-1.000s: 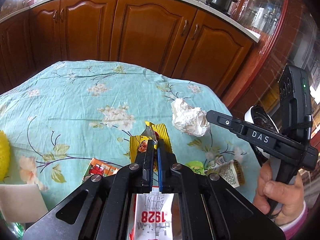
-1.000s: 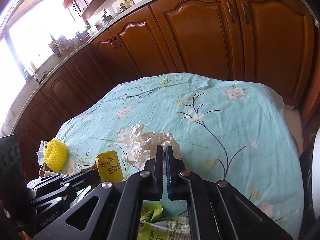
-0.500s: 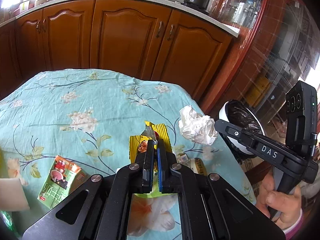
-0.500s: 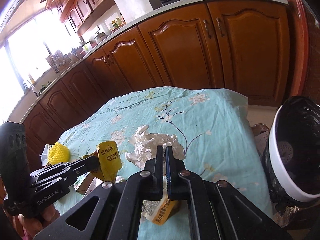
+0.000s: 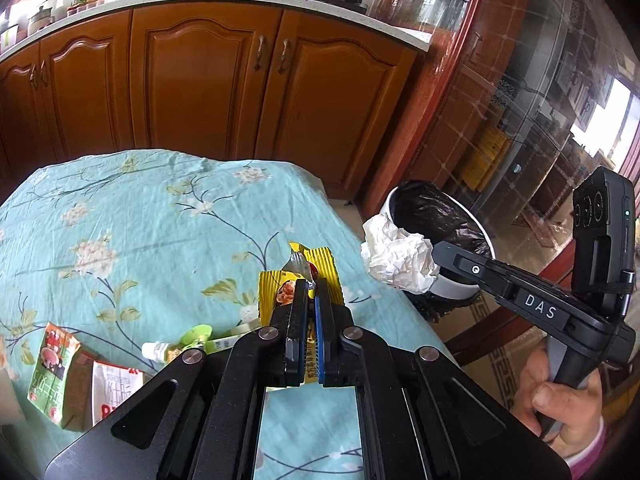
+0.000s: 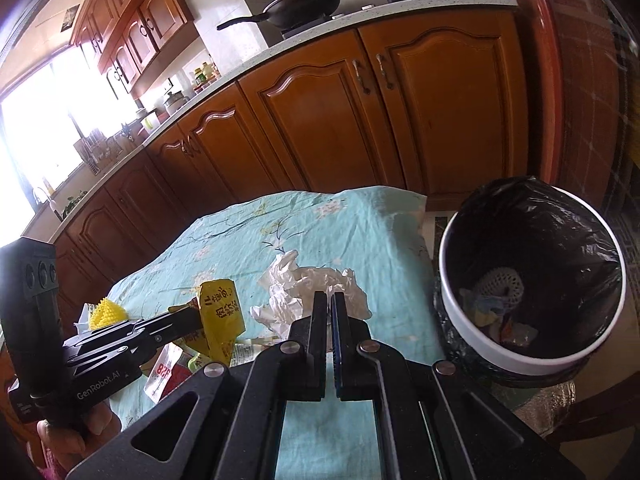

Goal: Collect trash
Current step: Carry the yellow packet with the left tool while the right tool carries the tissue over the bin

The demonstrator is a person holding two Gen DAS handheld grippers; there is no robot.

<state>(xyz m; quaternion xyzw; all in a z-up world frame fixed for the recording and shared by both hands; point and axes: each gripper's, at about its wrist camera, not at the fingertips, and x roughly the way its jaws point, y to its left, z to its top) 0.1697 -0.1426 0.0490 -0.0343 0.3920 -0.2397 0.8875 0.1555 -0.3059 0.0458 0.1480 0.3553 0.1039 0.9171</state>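
Observation:
My left gripper (image 5: 309,286) is shut on a yellow snack wrapper (image 5: 298,280) and holds it above the table; the wrapper also shows in the right wrist view (image 6: 220,314). My right gripper (image 6: 328,296) is shut on a crumpled white tissue (image 6: 308,286), which shows in the left wrist view (image 5: 396,260) near the table's right edge. A white bin with a black liner (image 6: 532,360) stands on the floor right of the table, with some trash inside; it also shows in the left wrist view (image 5: 436,212).
The table has a turquoise floral cloth (image 5: 140,216). On it lie a green juice carton (image 5: 56,376), a red-and-white packet (image 5: 116,388) and a green pouch (image 5: 188,344). A yellow spiky ball (image 6: 106,312) sits at the far left. Wooden cabinets (image 5: 200,80) stand behind.
Both grippers have carried their loads right, towards the table edge and the bin. The bin has come fully into view in both views.

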